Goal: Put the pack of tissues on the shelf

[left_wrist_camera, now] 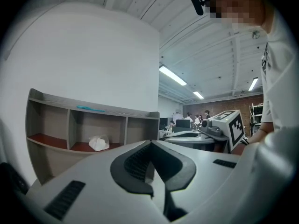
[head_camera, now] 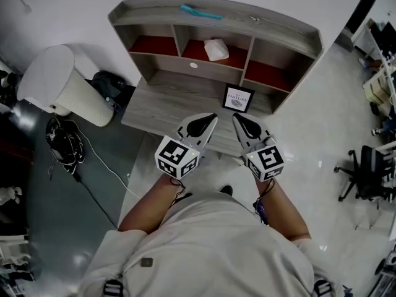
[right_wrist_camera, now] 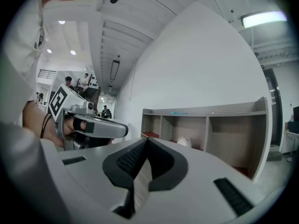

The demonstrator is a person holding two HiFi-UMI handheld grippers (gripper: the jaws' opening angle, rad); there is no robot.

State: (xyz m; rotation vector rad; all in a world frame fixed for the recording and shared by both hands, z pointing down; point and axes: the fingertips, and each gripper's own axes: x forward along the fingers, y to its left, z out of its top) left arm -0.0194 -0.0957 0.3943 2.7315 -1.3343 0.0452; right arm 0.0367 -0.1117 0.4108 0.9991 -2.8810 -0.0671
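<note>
- White and soft-looking, the pack of tissues [head_camera: 216, 49] is a small, puffy, slightly crumpled bundle. No print can be made out on it.
- It lies on the red floor of the middle compartment of the shelf [head_camera: 281, 25], a grey wood-grain unit with three open compartments side by side. The unit stands at the back of the counter [head_camera: 167, 101], against a white wall.
- The pack sits a little right of the compartment's centre, clear of both dividers. Nothing else is in that compartment.
- In the left gripper view the pack shows as a pale lump low in the middle compartment. In the right gripper view only its rounded top shows above the gripper's body.
- The left gripper [head_camera: 204, 124] has its fingers pressed together with nothing between them. It is held level over the counter's front edge, well apart from the pack.
- The right gripper [head_camera: 246, 125] also has its fingers closed on nothing. It sits just beside the left one, and the two tips angle towards each other.
- A small black-framed picture [head_camera: 238, 98] stands on the counter in front of the right compartment, just beyond the gripper tips.
- A thin teal object [head_camera: 199, 11] lies on the shelf's top board, above the middle compartment.
</note>
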